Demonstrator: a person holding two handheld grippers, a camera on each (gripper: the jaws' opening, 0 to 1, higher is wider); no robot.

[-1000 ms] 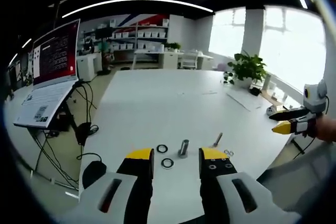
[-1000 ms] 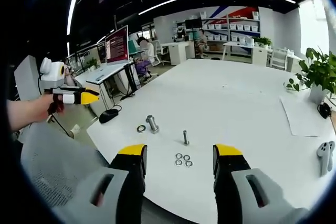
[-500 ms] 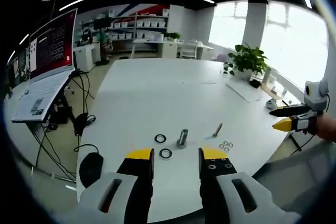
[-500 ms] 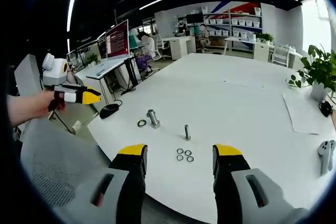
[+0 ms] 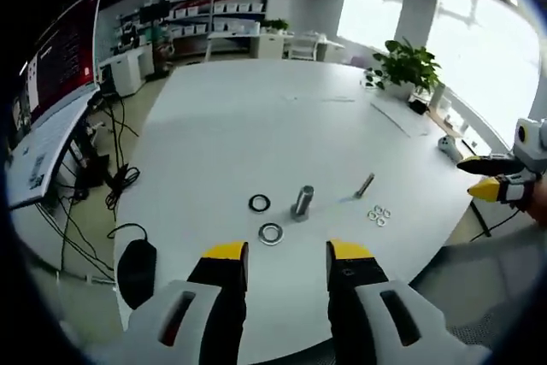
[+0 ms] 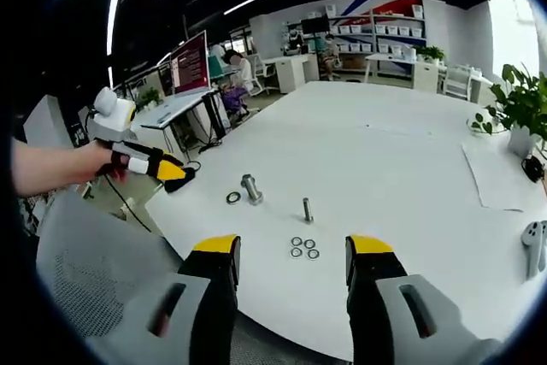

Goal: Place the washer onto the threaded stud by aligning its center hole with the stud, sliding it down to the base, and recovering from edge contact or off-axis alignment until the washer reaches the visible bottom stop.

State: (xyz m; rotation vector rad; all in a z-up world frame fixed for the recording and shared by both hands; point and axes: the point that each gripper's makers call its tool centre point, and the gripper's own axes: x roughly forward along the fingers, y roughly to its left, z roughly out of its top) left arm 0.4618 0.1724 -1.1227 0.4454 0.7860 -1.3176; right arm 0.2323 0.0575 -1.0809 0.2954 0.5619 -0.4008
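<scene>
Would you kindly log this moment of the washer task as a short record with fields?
surface: white table
thick stud: upright
thin stud: upright
large washers: dark one and light one, flat beside thick stud
small washers: three clustered near thin stud
left gripper: open, empty
right gripper: open, empty
washer on stud: none yet

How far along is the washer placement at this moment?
Done: nothing; the small washers lie on the table beside the upright threaded stud. In hand: nothing; the right gripper and left gripper are open and empty. Left: pick, align, slide down.
</scene>
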